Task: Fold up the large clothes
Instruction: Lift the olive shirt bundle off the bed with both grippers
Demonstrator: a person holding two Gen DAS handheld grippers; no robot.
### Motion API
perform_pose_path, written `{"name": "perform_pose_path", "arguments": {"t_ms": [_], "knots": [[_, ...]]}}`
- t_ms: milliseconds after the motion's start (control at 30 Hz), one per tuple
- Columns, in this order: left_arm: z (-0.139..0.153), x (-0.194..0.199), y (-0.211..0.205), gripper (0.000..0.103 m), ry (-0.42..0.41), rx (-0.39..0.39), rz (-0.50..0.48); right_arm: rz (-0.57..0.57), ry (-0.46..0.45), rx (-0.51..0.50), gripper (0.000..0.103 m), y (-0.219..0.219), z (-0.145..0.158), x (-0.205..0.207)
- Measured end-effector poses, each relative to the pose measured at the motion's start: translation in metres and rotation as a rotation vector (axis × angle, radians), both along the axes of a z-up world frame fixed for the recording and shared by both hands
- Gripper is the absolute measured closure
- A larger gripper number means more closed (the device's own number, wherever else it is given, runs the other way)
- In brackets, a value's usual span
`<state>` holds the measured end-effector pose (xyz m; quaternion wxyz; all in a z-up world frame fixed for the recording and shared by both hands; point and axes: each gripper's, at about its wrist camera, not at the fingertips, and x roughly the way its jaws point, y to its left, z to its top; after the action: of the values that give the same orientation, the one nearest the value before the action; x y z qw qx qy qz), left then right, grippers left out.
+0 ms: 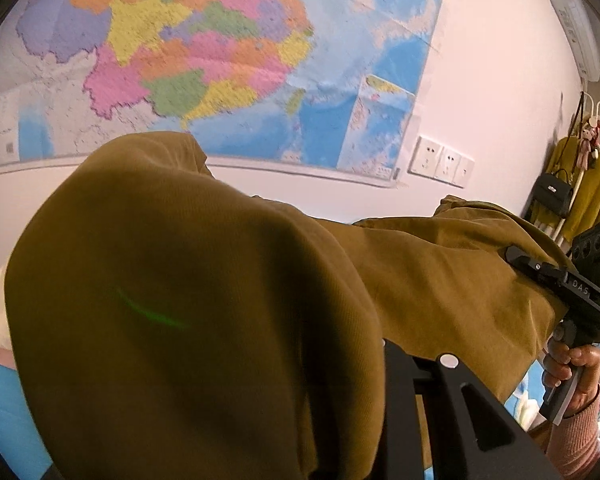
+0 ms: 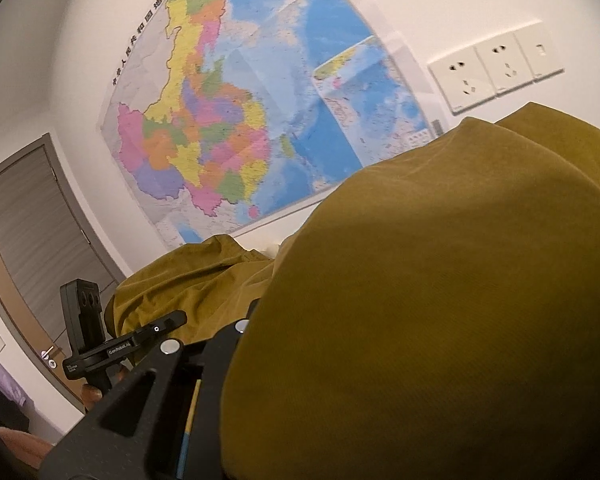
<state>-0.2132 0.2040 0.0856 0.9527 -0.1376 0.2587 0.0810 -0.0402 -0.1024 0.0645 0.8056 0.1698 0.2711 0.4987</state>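
Left wrist view: both claws, right claw [image 1: 516,258] included, clamp the mustard garment [image 1: 180,280]

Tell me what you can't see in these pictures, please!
- Left wrist view: the left gripper's fingertips, buried under the mustard garment.
- Right wrist view: the right gripper's fingertips, covered by the same cloth, so its grip is not visible there.
- Both views: what kind of garment it is and whatever lies below it; the cloth fills the lower frame.
- Left wrist view: the wall map's lettering, blurred.
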Motion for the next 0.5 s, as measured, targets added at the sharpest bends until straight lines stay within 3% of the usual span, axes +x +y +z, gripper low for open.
{"name": "perform_pose_path", "arguments": {"t_ms": [500], "knots": [[0.022, -0.016, 0.044, 0.08, -0.061, 0.098, 0.126, 0.116, -0.023, 0.052, 0.087, 0.071, 0.024, 0.015]]}}
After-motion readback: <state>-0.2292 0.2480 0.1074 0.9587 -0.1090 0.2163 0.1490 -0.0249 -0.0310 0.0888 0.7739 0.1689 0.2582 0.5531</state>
